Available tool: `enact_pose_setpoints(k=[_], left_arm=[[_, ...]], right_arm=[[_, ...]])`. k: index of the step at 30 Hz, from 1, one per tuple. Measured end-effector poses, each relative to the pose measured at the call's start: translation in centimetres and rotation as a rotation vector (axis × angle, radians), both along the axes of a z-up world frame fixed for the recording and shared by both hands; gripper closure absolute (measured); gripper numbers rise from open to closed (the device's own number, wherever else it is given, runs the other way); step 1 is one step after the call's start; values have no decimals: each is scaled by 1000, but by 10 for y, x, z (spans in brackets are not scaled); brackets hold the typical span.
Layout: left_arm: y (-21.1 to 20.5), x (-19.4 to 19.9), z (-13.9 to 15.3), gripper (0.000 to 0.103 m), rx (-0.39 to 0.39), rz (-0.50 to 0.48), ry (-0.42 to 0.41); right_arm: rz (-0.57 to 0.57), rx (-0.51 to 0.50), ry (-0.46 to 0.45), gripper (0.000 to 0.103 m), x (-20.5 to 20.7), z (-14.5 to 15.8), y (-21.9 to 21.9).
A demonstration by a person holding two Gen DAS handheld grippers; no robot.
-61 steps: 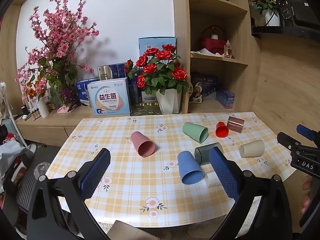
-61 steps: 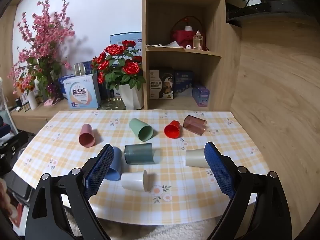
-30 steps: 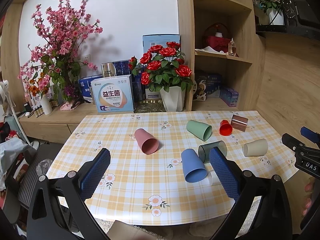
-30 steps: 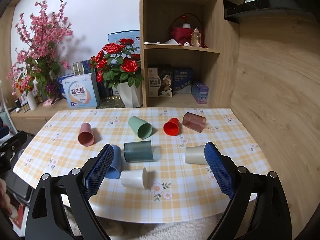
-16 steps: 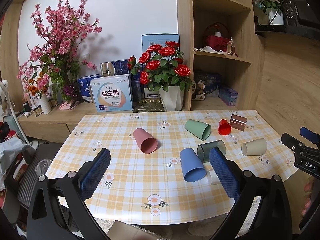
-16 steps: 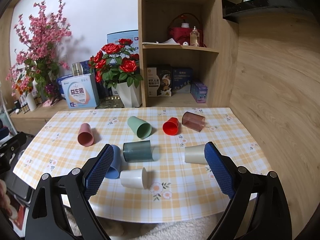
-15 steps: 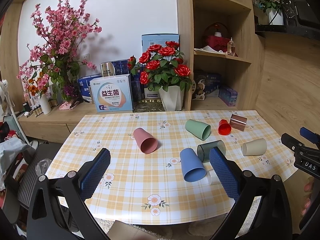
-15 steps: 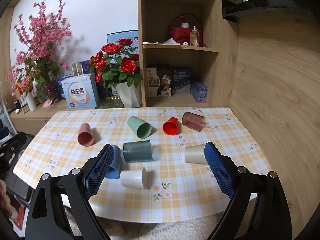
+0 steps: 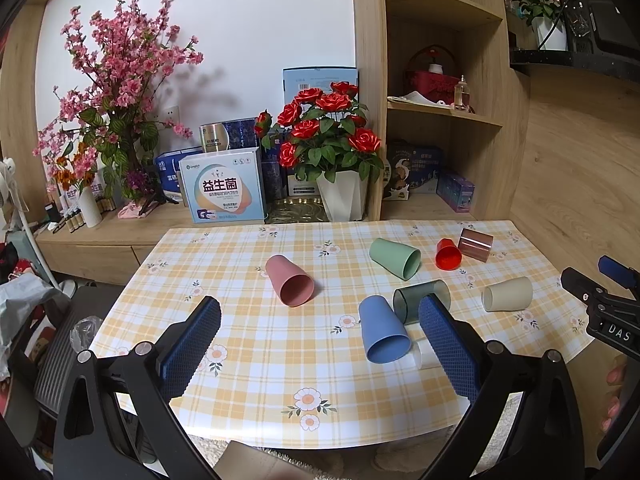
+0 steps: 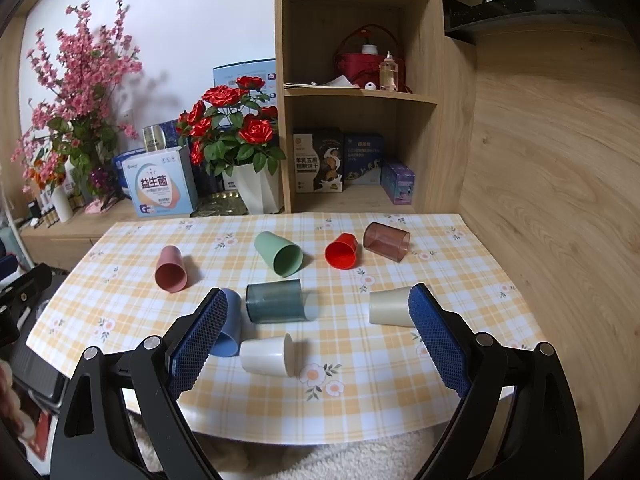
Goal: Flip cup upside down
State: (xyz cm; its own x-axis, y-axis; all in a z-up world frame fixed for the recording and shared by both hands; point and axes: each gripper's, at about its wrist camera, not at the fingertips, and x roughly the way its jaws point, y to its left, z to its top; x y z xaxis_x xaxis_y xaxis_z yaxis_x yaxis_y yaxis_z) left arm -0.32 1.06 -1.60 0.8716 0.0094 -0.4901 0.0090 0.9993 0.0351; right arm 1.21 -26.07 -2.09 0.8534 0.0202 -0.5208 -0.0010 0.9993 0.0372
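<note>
Several cups lie on their sides on the checked tablecloth (image 9: 248, 344): a pink cup (image 9: 289, 280) (image 10: 171, 269), a green cup (image 9: 395, 258) (image 10: 279, 254), a red cup (image 9: 448, 254) (image 10: 341, 251), a brown clear cup (image 9: 475, 244) (image 10: 386, 242), a dark teal clear cup (image 9: 416, 298) (image 10: 274, 301), a blue cup (image 9: 383, 335) (image 10: 229, 326), a beige cup (image 9: 507, 294) (image 10: 389, 306) and a white cup (image 10: 268, 355). My left gripper (image 9: 320, 336) is open and empty above the table's near edge. My right gripper (image 10: 318, 330) is open and empty, also held back from the cups.
A white pot of red roses (image 9: 340, 196) and a printed box (image 9: 222, 190) stand on the low cabinet behind the table. A wooden shelf unit (image 10: 360, 92) rises at the back right. The right gripper's body (image 9: 608, 312) shows at the right edge of the left wrist view.
Both views have drifted slightly. No cup has moved, and both grippers stay open and empty.
</note>
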Motion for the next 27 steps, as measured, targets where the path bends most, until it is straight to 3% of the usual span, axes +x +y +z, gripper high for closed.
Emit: enact_pose_setpoints(k=[27], left_arm=[[-2, 1, -3, 6, -2, 1, 10]], right_arm=[[1, 7, 5, 14, 0, -4, -5]])
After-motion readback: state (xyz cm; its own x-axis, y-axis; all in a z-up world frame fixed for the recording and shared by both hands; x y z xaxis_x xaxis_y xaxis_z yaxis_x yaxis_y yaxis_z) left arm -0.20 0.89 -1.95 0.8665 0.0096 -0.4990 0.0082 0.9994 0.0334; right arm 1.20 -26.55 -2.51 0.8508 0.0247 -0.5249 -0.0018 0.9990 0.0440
